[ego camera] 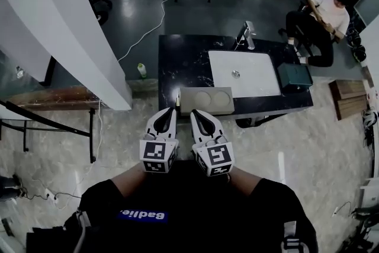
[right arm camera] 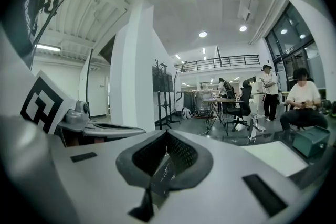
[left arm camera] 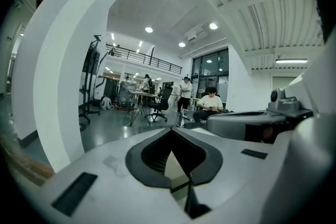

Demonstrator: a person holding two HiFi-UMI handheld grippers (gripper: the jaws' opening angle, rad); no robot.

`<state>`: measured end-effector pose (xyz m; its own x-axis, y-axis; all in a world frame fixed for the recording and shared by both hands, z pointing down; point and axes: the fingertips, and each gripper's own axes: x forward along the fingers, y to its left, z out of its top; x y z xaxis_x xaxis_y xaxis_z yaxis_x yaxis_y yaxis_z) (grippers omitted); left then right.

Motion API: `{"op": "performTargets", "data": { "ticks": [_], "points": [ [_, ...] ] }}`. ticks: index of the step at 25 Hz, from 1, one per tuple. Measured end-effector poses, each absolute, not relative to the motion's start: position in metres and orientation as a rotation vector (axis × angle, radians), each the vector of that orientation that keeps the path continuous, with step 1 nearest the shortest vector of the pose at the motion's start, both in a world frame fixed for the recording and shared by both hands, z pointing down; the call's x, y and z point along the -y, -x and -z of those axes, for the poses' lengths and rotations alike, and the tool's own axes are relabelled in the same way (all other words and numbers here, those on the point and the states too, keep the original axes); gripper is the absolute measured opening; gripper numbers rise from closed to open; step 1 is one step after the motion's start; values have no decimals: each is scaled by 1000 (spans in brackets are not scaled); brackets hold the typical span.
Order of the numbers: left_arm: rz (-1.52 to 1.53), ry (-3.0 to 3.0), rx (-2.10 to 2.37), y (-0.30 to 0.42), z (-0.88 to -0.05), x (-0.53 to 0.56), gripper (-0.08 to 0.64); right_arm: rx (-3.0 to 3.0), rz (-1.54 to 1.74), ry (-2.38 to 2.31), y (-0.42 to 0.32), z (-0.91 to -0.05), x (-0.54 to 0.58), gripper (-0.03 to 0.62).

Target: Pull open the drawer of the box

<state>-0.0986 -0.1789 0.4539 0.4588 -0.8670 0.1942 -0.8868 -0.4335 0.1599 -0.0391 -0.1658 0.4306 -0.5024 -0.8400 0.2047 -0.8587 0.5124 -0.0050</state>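
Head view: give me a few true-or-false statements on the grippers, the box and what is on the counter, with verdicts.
1. The left gripper and the right gripper are both shut and empty. True.
2. The box sits at the near edge of the counter. True.
3. The green case stands left of the sink. False: it stands at the sink's right.
4. The faucet is on the sink's near side. False: it is on the far side.
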Motion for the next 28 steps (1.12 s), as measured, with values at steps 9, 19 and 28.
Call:
{"op": "performTargets", "data": {
  "ticks": [9,19,28],
  "points": [
    [-209,-2471,1414,80,-469,193,0,2601,-173,-1419,31,-425,182,0],
    [-184,-2342,1413,81,-488,204,23,2626,-185,-1379,21,-427,189,0],
    [-78,-2148,1310,84,-519,216,24,2617,-192,-1361,13,-431,197,0]
  ]
}}
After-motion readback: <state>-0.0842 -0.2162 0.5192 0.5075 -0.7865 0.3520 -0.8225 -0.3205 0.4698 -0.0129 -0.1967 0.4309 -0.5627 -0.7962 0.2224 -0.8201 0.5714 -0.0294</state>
